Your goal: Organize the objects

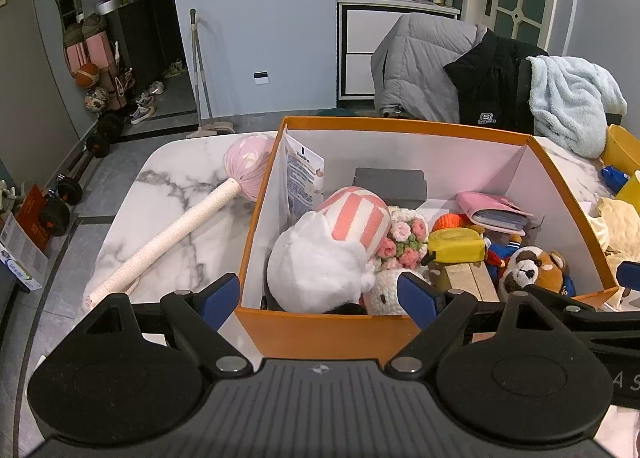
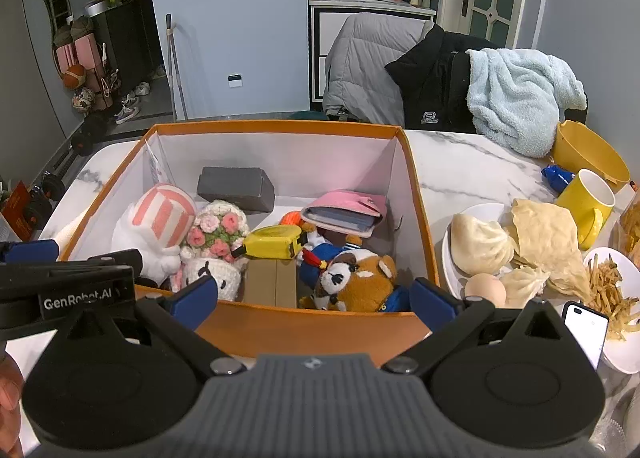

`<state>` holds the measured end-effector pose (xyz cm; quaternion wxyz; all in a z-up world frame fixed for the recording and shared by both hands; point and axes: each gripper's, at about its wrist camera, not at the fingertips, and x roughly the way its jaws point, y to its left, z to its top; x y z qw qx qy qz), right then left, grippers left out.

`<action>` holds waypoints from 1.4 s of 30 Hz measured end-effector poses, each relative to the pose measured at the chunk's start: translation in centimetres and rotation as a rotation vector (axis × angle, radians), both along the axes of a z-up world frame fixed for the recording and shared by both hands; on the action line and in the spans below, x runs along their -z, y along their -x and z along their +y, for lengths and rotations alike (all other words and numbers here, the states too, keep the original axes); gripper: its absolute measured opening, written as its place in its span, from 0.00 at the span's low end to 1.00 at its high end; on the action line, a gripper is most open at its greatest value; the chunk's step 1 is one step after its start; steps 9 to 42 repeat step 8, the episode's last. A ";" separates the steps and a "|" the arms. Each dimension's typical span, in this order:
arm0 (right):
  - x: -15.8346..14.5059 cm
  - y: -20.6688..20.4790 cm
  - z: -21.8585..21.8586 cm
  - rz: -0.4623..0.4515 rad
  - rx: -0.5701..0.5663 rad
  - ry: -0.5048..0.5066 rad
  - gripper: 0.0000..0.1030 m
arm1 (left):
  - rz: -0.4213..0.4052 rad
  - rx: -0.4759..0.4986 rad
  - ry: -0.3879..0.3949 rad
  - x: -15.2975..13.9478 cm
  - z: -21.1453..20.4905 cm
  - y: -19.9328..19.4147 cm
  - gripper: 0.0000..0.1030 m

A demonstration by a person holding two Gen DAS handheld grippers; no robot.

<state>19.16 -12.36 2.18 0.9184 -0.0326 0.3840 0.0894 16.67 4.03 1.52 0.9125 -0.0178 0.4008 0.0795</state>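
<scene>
Both grippers hover at the near edge of the orange box (image 1: 344, 332), jaws spread wide & holding nothing: left gripper (image 1: 320, 296) over the box's left near corner, right gripper (image 2: 314, 300) over its near wall.

Box is already well filled: white plush w/ pink stripes (image 1: 324, 250), crochet flower doll (image 2: 216, 242), yellow tape measure (image 2: 274, 243), red-panda plush (image 2: 354, 278), pink wallet (image 2: 346, 212), grey block (image 2: 236, 188).

Likely next item: pink massage hammer (image 1: 176, 218), lying on the marble worktop (image 1: 168, 178) just left of the box, head touching the box's outer wall. Judged light; wrapped handle looks stiff & grippy, padded head soft. Best taken mid-handle, across its width; it's long, so prob needs to go in at an angle.

Readable text: "GenRobot.AI" on the left gripper's body in the right wrist view; Skechers logo on the black jacket (image 2: 430, 98). Print on the packet (image 1: 302, 178) inside the box is too small to read.
</scene>
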 end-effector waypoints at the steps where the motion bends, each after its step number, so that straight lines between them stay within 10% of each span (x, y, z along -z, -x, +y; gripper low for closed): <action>1: 0.0 0.0 0.0 -0.001 0.000 0.001 0.99 | 0.000 0.001 0.001 0.0 0.0 0.0 0.98; 42: -0.3 0.3 -0.3 -0.008 -0.004 -0.010 0.99 | -0.063 0.017 -0.016 -0.5 -0.2 0.9 0.98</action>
